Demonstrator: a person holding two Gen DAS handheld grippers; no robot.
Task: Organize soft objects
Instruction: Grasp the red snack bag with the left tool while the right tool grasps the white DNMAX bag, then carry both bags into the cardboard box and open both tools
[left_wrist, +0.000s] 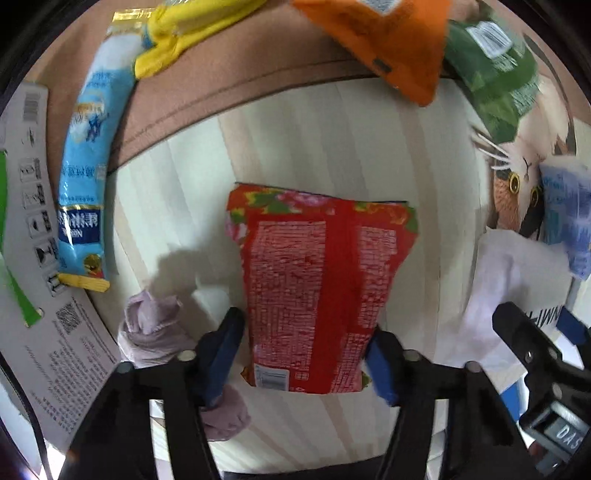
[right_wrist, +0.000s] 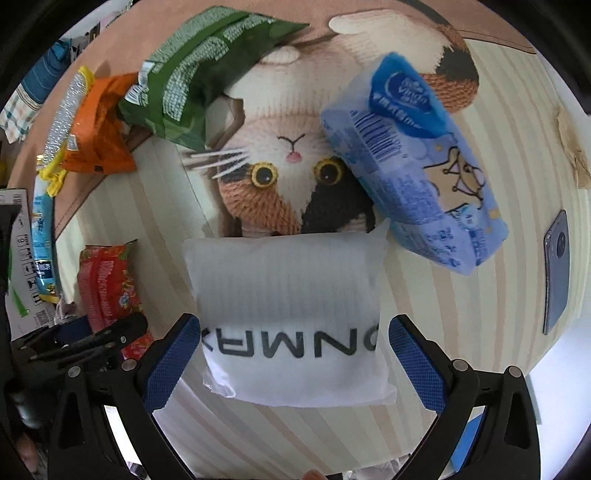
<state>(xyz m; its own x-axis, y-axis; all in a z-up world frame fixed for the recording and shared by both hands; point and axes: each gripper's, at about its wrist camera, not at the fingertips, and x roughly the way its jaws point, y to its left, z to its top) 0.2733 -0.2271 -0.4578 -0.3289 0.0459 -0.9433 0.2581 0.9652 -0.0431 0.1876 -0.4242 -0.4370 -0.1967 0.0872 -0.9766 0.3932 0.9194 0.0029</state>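
A red snack bag (left_wrist: 317, 288) lies on the striped mat between the fingers of my left gripper (left_wrist: 304, 354), whose blue pads touch its two sides near the bottom. It also shows in the right wrist view (right_wrist: 107, 291). A white air pillow (right_wrist: 291, 314) with black letters lies between the fingers of my right gripper (right_wrist: 291, 362); the jaws stand wide, with a gap on the right side. The white pillow (left_wrist: 517, 280) and the right gripper show at the right of the left wrist view.
A crumpled lilac cloth (left_wrist: 155, 332) lies left of the left gripper. A blue sachet (left_wrist: 88, 170), yellow glove (left_wrist: 177, 33), orange bag (right_wrist: 96, 136), green bag (right_wrist: 192, 77) and blue tissue pack (right_wrist: 413, 162) lie around the cat-print mat (right_wrist: 291, 155). A phone (right_wrist: 557, 269) lies at the right.
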